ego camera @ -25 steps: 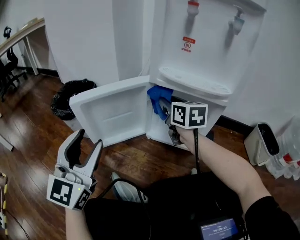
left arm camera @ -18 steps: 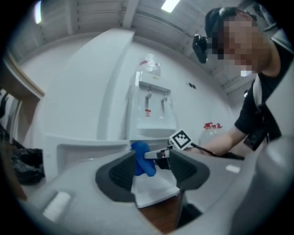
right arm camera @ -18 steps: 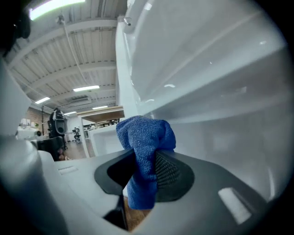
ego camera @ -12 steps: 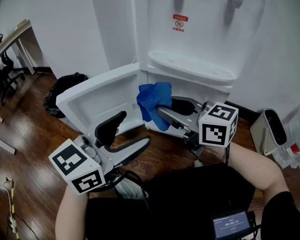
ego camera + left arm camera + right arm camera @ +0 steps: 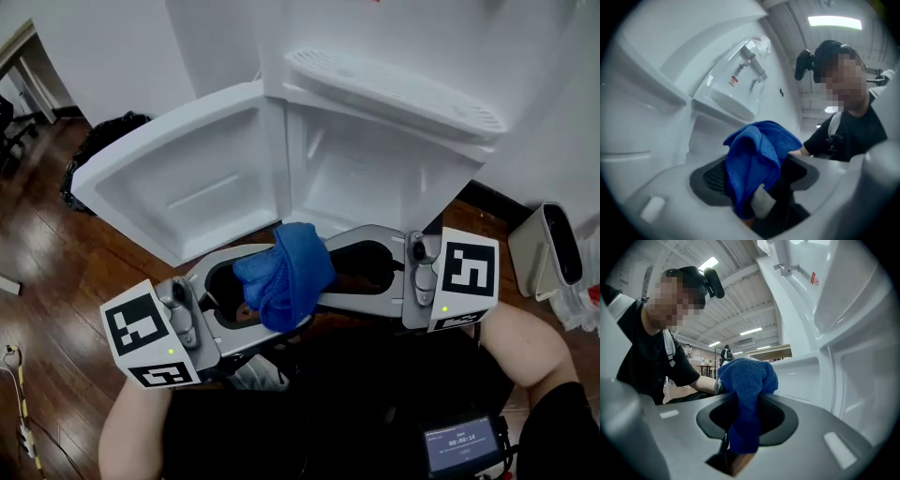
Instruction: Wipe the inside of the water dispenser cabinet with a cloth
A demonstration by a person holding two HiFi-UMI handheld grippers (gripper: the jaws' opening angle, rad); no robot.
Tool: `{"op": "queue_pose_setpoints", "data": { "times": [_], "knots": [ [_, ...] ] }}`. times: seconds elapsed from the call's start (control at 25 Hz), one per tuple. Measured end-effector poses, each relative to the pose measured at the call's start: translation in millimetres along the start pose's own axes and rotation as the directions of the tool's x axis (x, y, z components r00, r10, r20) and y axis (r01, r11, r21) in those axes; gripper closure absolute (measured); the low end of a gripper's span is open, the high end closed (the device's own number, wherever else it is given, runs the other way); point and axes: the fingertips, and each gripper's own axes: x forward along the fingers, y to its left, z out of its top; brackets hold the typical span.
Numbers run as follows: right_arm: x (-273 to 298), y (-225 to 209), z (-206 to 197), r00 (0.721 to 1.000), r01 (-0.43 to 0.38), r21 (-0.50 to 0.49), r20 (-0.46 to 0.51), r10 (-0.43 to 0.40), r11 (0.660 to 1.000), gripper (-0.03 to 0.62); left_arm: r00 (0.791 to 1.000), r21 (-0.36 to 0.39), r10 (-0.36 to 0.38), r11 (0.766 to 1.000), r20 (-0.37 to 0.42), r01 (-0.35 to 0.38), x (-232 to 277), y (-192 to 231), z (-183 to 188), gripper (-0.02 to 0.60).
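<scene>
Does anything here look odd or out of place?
Nothing spilled or broken. The blue cloth sits bunched outside the open cabinet, clamped by the right gripper inside the left gripper, whose jaws have just been opening around it.

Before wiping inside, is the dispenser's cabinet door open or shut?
Open: the cabinet door is swung wide to the left, baring the white cabinet interior.

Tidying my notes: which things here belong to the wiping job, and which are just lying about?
Job: blue cloth, held by the right gripper; open cabinet; cabinet door.
Lying about: black bin bag; white container.
</scene>
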Motion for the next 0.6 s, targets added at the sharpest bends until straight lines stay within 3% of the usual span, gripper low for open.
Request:
{"op": "queue_pose_setpoints", "data": {
  "times": [0.08, 0.2, 0.4, 0.52, 0.6],
  "knots": [
    [0.2, -2.0, -0.4, 1.0, 0.012, -0.002, 0.009, -0.012, 1.0, 0.476, 1.0, 0.028, 0.024, 0.999, 0.008, -0.024, -1.7, -0.1, 3.3, 0.305],
    [0.3, -4.6, -1.7, 0.999, 0.029, 0.042, 0.023, -0.03, 0.999, 0.476, 0.999, 0.033, 0.037, 0.999, 0.023, -0.038, -3.1, -1.6, 5.6, 0.337],
    [-1.2, -8.8, -4.4, 0.999, 0.011, 0.155, 0.034, -0.017, 0.988, 0.474, 0.998, -0.039, 0.057, 0.998, 0.039, -0.056, -5.4, 2.2, 7.9, 0.395],
    [-7.0, -12.3, 3.9, 0.995, -0.046, 0.265, 0.101, 0.019, 0.963, 0.436, 0.993, -0.115, 0.055, 0.992, 0.101, -0.043, -10.1, 6.6, 18.0, 0.436],
    [-12.1, -18.2, 8.7, 0.991, -0.045, 0.307, 0.134, 0.003, 0.951, 0.434, 0.99, -0.114, 0.081, 0.991, 0.113, -0.068, -11.2, 8.7, 20.8, 0.437]
  ]
}}
